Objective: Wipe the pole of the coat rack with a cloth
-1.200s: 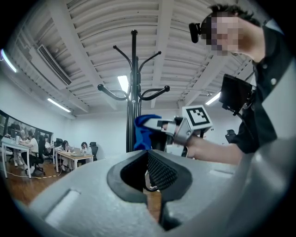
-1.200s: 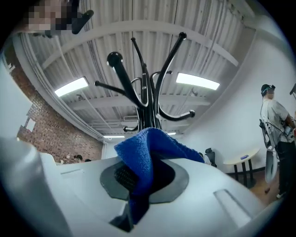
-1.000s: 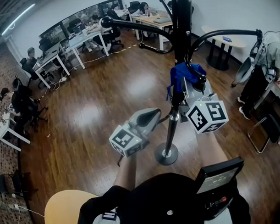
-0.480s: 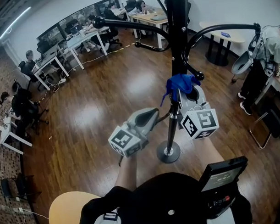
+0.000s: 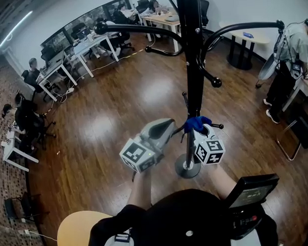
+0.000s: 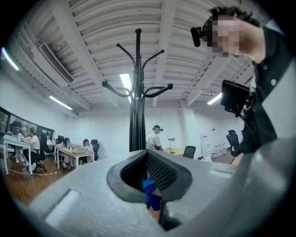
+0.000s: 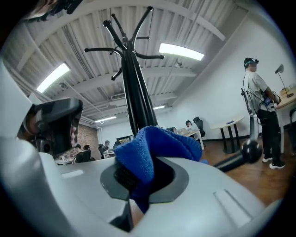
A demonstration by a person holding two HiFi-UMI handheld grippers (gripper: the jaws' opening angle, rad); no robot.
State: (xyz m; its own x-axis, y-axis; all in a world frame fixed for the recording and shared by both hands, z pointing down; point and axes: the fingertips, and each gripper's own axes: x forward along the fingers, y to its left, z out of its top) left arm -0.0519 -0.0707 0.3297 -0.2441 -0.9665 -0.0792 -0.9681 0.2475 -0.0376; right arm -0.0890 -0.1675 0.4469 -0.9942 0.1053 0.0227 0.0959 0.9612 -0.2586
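Left gripper point(image 5: 166, 127) sits just left of the coat rack pole point(image 5: 194, 68). Its jaws are closed up with nothing in them, and the tip is aimed at the pole but looks just clear of it. The pole stands upright on its round base point(image 5: 187, 167) on the wood floor point(image 5: 108, 111). Right gripper point(image 5: 200, 130) is clamped tight on the blue cloth point(image 5: 198, 123), which is pressed against the low part of the pole, a bit above the base.

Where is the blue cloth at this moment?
In the head view, right of centre, the blue cloth is clamped in the right gripper against the lower part of the coat rack's pole, above its round base.
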